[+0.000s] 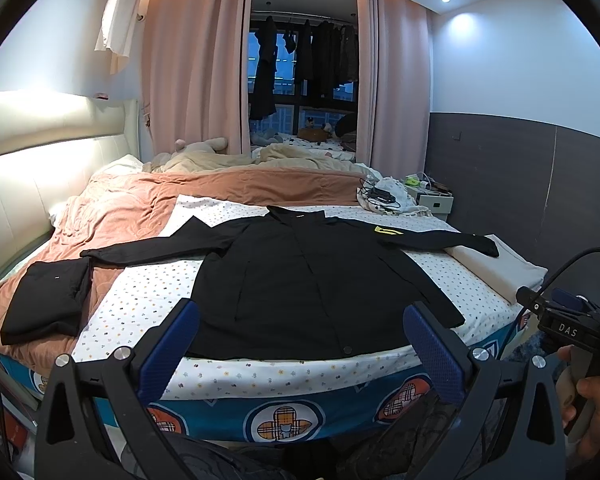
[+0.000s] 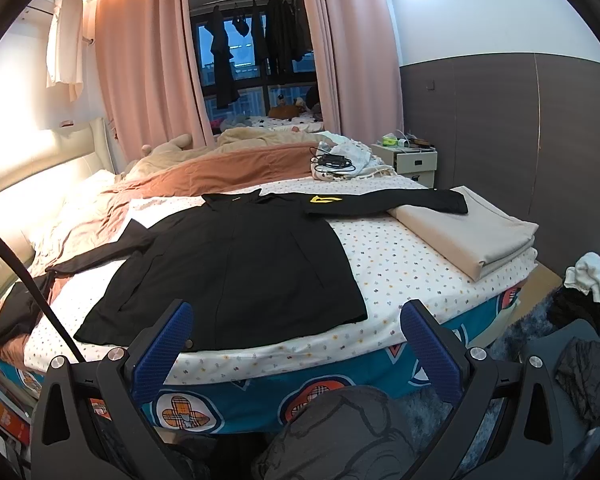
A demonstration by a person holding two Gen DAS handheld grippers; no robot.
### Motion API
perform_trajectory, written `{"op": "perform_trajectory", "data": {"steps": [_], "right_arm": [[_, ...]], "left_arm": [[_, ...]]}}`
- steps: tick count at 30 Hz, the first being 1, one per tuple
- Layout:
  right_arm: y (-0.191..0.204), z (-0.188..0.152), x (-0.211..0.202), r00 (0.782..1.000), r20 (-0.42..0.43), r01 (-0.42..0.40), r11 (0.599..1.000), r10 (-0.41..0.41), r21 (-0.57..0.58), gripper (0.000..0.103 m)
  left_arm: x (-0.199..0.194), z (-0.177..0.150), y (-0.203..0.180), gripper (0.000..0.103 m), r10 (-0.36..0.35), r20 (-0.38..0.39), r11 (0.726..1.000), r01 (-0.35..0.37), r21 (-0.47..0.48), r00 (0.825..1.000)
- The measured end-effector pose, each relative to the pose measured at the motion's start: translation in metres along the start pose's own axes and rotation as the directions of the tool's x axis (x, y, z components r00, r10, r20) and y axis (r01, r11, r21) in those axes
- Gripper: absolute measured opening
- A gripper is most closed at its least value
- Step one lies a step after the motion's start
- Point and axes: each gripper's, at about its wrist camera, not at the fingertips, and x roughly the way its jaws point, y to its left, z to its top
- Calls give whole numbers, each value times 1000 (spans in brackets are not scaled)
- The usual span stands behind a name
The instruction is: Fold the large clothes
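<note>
A black jacket (image 1: 300, 280) lies flat on the bed's spotted sheet (image 1: 148, 292), collar toward the curtained window, hem at the near edge, sleeves spread sideways – long axis running away from the cameras. The left gripper (image 1: 300, 348) and right gripper (image 2: 296, 344) both gape wide, empty, short of the hem. Its right cuff drapes over folded beige bedding (image 2: 472, 232).

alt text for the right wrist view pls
A black jacket lies spread flat on a bed, sleeves out, one cuff resting on folded beige fabric. The open right gripper hovers at the bed's near edge, holding nothing.
</note>
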Motion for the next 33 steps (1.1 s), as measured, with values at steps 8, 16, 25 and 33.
{"op": "perform_trajectory", "data": {"steps": [8,16,25,33], "right_arm": [[-1,0,-1,1000,1,0,1000,0,1,103],[1,-5,-6,1000,0,-3,1000,3,2,103],[5,-4,-12,1000,1,-6,1000,6,-4,103],[13,10,-2,1000,3,-11,1000,11,5,103]], "left_arm": [[-7,-3,-4,103,1,17,1000,-1,5,1000],[-7,-2,-2,103,0,12,1000,0,-1,1000],[-13,-4,2,103,-2,11,1000,2,-30,1000],[-5,6,15,103,39,3,997,-39,-61,999]]}}
